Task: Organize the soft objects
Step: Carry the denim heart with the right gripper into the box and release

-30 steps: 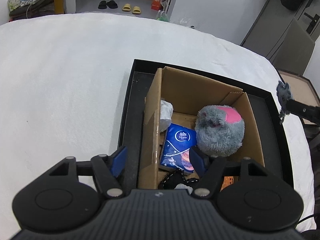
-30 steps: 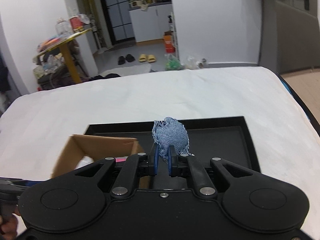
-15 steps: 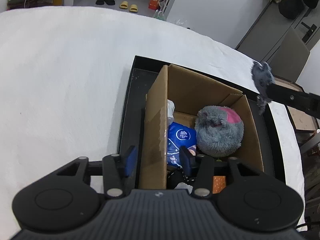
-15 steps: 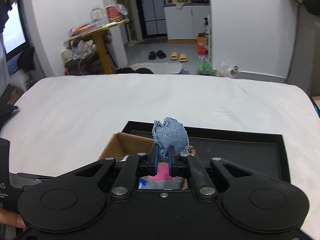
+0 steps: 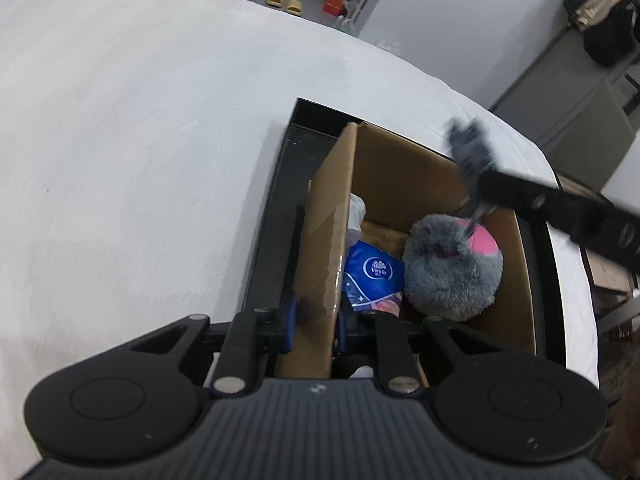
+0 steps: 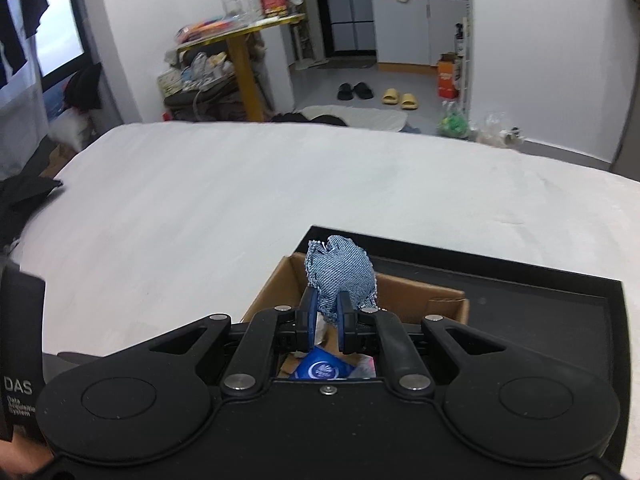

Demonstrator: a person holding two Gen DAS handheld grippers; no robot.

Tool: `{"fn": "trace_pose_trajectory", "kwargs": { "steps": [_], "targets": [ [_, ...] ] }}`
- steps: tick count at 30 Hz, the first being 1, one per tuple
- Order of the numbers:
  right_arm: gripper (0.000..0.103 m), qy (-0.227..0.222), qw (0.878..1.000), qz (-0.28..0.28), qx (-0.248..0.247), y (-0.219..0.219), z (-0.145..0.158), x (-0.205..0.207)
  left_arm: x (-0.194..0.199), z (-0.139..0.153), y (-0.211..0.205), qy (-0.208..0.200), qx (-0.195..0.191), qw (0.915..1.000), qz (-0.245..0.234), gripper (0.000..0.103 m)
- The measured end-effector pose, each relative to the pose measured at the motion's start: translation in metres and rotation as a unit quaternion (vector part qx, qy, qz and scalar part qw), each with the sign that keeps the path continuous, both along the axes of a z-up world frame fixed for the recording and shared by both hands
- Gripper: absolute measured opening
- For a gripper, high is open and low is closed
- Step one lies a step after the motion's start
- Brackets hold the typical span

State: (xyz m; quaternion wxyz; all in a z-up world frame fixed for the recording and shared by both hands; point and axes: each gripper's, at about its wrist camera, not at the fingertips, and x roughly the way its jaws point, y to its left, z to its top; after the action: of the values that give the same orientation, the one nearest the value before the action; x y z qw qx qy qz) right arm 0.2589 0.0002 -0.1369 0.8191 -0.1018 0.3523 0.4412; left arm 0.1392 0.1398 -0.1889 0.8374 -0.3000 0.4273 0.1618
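A cardboard box [image 5: 400,176] stands in a black tray [image 5: 276,208] on a white padded surface. Inside lie a grey plush with a pink patch [image 5: 452,268], a blue tissue pack [image 5: 372,276] and a white crumpled item [image 5: 356,212]. My left gripper [image 5: 316,322] straddles the box's left wall; its jaws are closing and the pads touch the cardboard. My right gripper [image 6: 324,320] is shut on a scrap of denim cloth [image 6: 340,276] and hangs over the box [image 6: 276,284]. In the left wrist view that cloth [image 5: 468,144] is blurred above the plush.
The white surface [image 6: 240,200] spreads wide to the left of and beyond the tray [image 6: 520,284]. Past its far edge are a floor with slippers [image 6: 376,94], a cluttered yellow table [image 6: 240,36] and a grey cabinet [image 5: 580,112] on the right.
My left jaws have narrowed from wide apart to clasp the box's left wall. The right gripper has carried the denim cloth leftward, from over the tray to over the box.
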Motion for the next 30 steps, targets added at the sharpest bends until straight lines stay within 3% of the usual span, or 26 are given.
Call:
{"fn": "trace_pose_trajectory", "kwargs": {
  "steps": [2, 10, 13, 15, 18, 20, 24, 30],
  "targets": [
    [0.019, 0.003, 1.0, 0.002, -0.014, 0.004, -0.007, -0.001, -0.003, 0.002, 0.0, 0.0, -0.001, 1.0, 0.004, 0.018],
    [0.02, 0.015, 0.999, -0.03, -0.02, -0.011, -0.009, -0.004, -0.004, 0.007, 0.003, 0.001, -0.015, 0.9999, -0.005, 0.022],
    [0.023, 0.018, 0.999, -0.043, -0.014, -0.019, -0.002, -0.001, 0.0, 0.012, 0.004, 0.005, -0.003, 0.9999, -0.013, 0.024],
    [0.027, 0.026, 0.998, -0.052, -0.009, -0.028, 0.001, 0.003, -0.002, 0.019, 0.004, 0.007, 0.007, 0.9999, -0.012, 0.03],
    [0.043, 0.038, 0.997, -0.061, -0.004, -0.041, 0.006, 0.005, -0.004, 0.031, 0.004, 0.009, 0.025, 0.9995, -0.014, 0.042],
    [0.046, 0.048, 0.997, -0.064, 0.001, -0.052, 0.009, 0.006, -0.007, 0.041, 0.002, 0.008, 0.037, 0.9991, -0.02, 0.048],
    [0.051, 0.069, 0.994, -0.079, 0.006, -0.073, 0.013, 0.008, -0.011, 0.058, -0.007, 0.009, 0.053, 0.9979, -0.036, 0.054],
    [0.073, 0.083, 0.991, -0.098, 0.031, -0.103, 0.029, 0.002, -0.02, 0.088, -0.026, -0.001, 0.089, 0.9942, -0.06, 0.068]
  ]
}}
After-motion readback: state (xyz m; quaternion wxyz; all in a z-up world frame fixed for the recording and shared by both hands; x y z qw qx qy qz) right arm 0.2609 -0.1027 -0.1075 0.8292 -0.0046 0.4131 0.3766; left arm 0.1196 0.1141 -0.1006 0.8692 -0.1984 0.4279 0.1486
